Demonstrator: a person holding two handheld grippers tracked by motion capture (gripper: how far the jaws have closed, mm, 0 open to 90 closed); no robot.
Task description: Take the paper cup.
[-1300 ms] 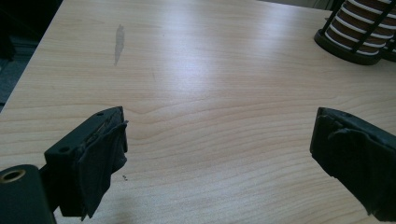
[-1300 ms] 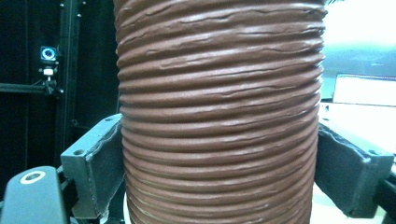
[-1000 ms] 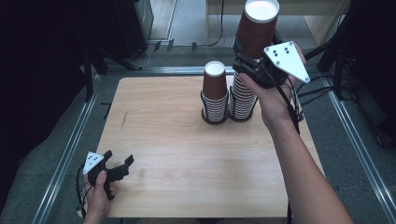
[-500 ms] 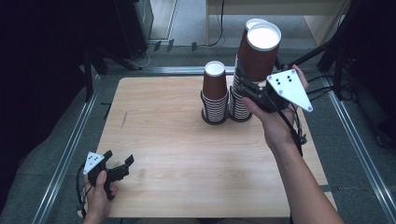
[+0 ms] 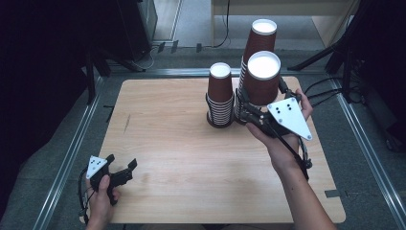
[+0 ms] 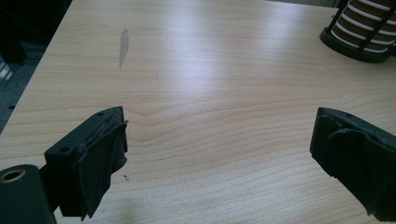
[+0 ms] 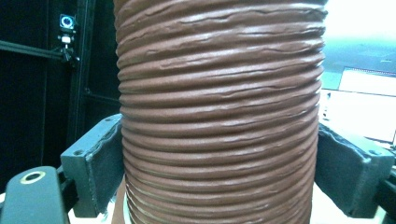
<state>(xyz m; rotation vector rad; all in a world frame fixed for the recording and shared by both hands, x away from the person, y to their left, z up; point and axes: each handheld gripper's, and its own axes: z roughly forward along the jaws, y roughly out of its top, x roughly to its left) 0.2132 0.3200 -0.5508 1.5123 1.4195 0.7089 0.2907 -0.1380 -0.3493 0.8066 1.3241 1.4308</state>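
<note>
— Cup [image 5: 262, 76] first! Where is the brown one with the ridges?

— It sits in the upper right of the high view, white inside, lifted in front of the tall stack of cups [image 5: 259, 45]. In the right gripper view its ridged side [image 7: 219, 116] fills the middle of the frame.

— Who holds it?

— The right gripper [image 5: 256, 111] does. Its two black jaws press on both sides of the cup, one at each edge of the right gripper view.

— What is next to it?

— A shorter stack of cups [image 5: 220, 96] stands just to the left, in a black holder, on the wooden table [image 5: 182, 143].

— And the other hand?

— The left gripper [image 5: 122, 170] is at the lower left of the high view, well apart from the cups. Its jaws stand wide open, with bare table between them.
</note>
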